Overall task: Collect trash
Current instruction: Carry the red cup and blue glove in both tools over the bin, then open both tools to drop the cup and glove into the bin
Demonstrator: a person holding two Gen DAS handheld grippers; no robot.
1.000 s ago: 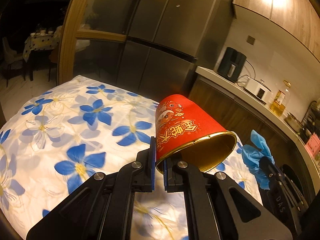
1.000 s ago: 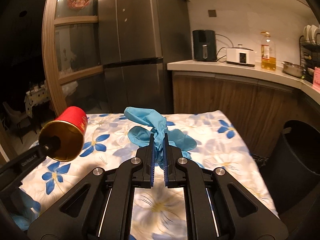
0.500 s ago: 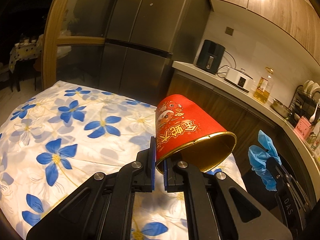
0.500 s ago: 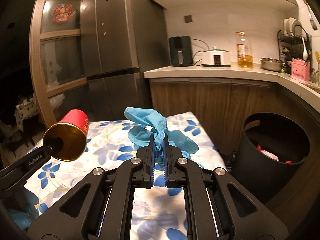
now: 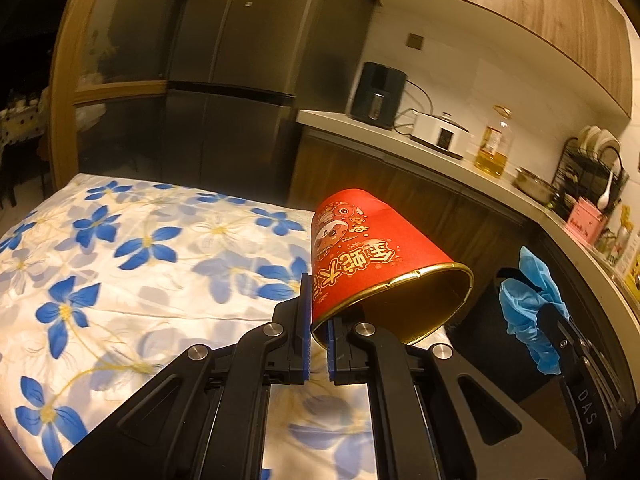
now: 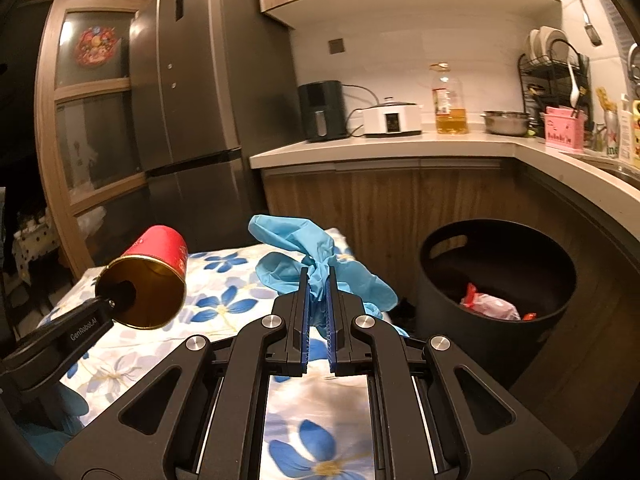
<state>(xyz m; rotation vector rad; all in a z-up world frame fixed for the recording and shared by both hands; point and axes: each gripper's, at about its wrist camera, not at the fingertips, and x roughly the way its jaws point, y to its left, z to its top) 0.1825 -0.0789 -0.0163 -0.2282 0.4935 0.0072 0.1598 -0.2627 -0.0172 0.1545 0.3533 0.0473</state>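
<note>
My left gripper (image 5: pixel 318 312) is shut on the rim of a red paper cup (image 5: pixel 368 256) with a gold inside, held tilted above the flowered table. The right wrist view shows the same cup (image 6: pixel 154 276) at the left, on the left gripper (image 6: pixel 114 302). My right gripper (image 6: pixel 318 296) is shut on a crumpled blue glove (image 6: pixel 312 252), which hangs over the table's far right corner. From the left wrist view the glove (image 5: pixel 528 304) appears at the right. A black trash bin (image 6: pixel 500 276) stands open to the right of the table, with a red and white wrapper (image 6: pixel 490 306) inside.
The table wears a white cloth with blue flowers (image 5: pixel 120 264). Behind it stand a dark fridge (image 6: pixel 200 120) and a wooden counter (image 6: pixel 400 148) carrying an air fryer, a white cooker, an oil bottle and a dish rack. The counter curves round behind the bin.
Both grippers have swung to the right with their loads. The bin has come fully into the right wrist view, and the counter fills more of both views.
</note>
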